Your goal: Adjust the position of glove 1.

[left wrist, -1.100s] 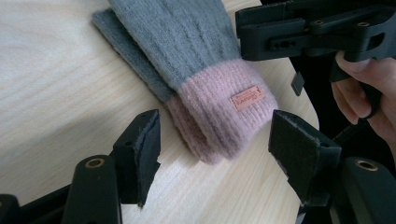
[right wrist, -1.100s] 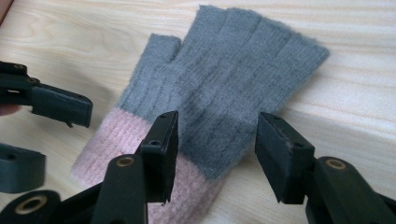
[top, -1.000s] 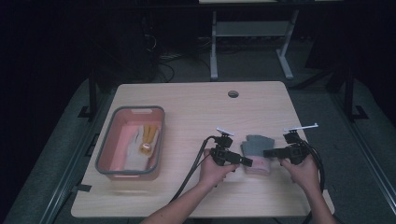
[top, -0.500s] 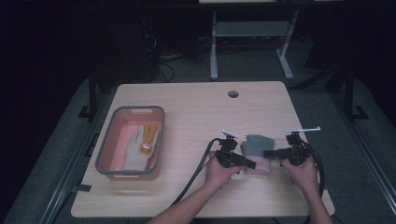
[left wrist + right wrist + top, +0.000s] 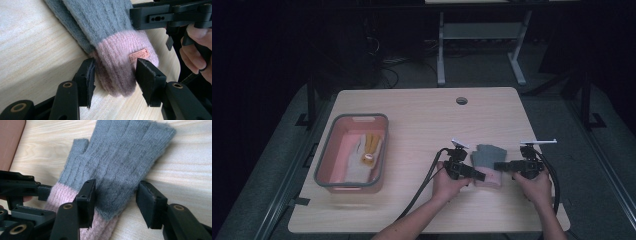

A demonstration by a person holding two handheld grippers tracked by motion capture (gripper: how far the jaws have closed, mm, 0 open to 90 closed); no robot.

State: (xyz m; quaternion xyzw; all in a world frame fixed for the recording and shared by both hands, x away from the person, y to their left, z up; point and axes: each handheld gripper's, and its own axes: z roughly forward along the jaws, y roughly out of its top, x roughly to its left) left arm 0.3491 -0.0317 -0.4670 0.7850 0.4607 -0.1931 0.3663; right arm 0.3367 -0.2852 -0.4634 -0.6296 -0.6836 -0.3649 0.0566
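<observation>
Both claws (image 5: 113,82) (image 5: 115,202) straddle the glove (image 5: 117,62).

Two hand-held claws of matte black plastic, seen from above: the left claw (image 5: 479,175) and the right claw (image 5: 500,165) each carry a thin white bar on a short post on top, and a thick black cable trails from each toward the person. The forearms are bare, with no sleeves in sight. Close up, each jaw is a chunky angular block faced with a dark, slightly frayed pad (image 5: 90,81), hinged on arms fixed with brass-coloured rivets (image 5: 67,85) and small round screw holes.
</observation>
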